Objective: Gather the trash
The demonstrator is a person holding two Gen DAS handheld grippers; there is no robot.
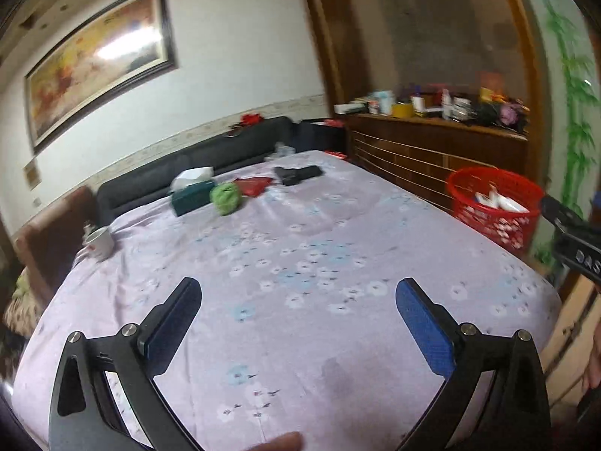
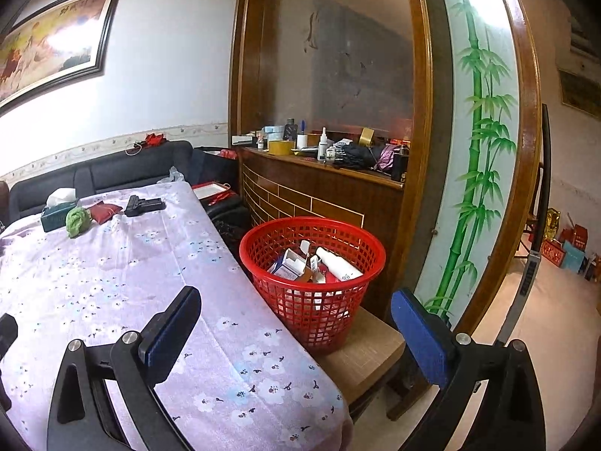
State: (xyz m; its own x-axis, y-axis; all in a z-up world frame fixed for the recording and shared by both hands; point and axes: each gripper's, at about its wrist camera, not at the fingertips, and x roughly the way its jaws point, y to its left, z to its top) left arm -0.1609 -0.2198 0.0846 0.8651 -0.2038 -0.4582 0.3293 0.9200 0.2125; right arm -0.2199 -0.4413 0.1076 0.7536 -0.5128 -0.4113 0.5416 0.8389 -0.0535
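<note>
A red plastic basket [image 2: 313,285] stands on a wooden stool beside the table's right edge and holds boxes and a white tube; it also shows in the left wrist view [image 1: 492,208]. My right gripper [image 2: 296,300] is open and empty, near the basket over the table edge. My left gripper [image 1: 298,293] is open and empty above the table with the lilac flowered cloth [image 1: 300,282]. At the table's far end lie a green crumpled ball [image 1: 225,197], a red pouch [image 1: 253,186], a black object [image 1: 298,174] and a tissue box [image 1: 191,191].
A white mug [image 1: 98,242] stands at the table's left edge. A dark sofa [image 1: 195,158] runs behind the table. A wooden cabinet [image 2: 319,188] with cluttered top stands behind the basket. A bamboo-painted panel [image 2: 477,150] is at right.
</note>
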